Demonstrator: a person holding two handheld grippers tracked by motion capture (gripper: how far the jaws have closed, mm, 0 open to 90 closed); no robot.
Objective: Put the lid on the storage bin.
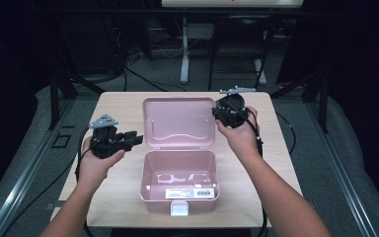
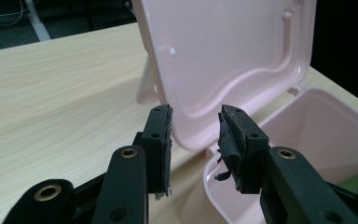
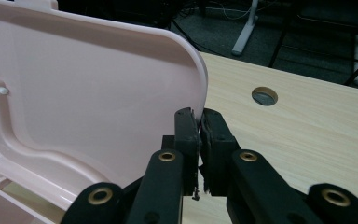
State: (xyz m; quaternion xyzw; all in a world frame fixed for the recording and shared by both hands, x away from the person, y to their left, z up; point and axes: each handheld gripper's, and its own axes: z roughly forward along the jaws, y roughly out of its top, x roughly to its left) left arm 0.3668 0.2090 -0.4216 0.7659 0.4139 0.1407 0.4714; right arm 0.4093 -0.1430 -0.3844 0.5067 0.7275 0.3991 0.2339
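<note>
Two black jaws of the right gripper (image 3: 199, 128) sit closest in the right gripper view, squeezed tight on the thin edge of the lid (image 3: 88, 107). That pink lid belongs to the box (image 1: 180, 185), and it stands up, wide open, to the left of those jaws. Only the rim is pinched between the pads. In the high view the right gripper (image 1: 228, 114) is at the lid's right edge, with the right hand (image 1: 241, 132) wrapped around it.

Down below the lid, the box sits on the table (image 1: 123, 197). It is open, with a white label (image 1: 189, 193) lying in its bottom and a white latch (image 1: 179, 208) on its near side.

Off to the other side, the left gripper (image 2: 195, 128) points at the lid's left edge but does not touch it. Its jaws stand apart with a clear gap between them, and nothing is held there. One pad (image 2: 229, 140) looks torn and frayed. The left hand (image 1: 96, 160) holds this gripper over bare table, just beside the box.

Beyond the right jaws, a round hole (image 3: 264, 95) shows in the wooden tabletop.
</note>
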